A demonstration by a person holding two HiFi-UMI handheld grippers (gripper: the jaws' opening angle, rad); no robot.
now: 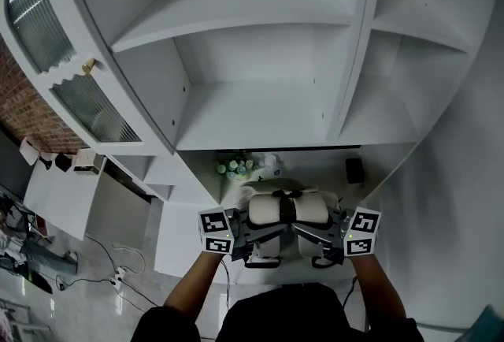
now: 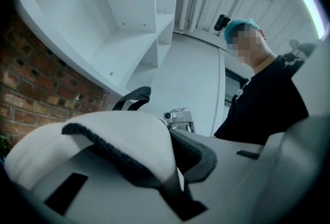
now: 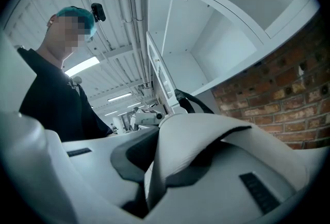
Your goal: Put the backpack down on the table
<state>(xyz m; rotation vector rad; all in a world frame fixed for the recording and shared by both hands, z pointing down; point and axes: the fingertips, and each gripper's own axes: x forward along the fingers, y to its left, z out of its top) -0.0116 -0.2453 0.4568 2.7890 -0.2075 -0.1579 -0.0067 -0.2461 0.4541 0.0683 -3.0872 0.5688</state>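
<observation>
Cool, even light fills the head view, with soft shadows under the white shelves (image 1: 236,13). Both gripper views bend strongly and go black at the corners. The backpack (image 2: 113,135) near each lens is blurred, and ceiling strip lights (image 3: 85,65) glare.

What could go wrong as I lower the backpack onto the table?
Grip: the left gripper and right gripper each pinch only a fold of the backpack; it might slip or tilt.
Clutter: green items and a dark box sit on the table beyond it and could get knocked.
</observation>
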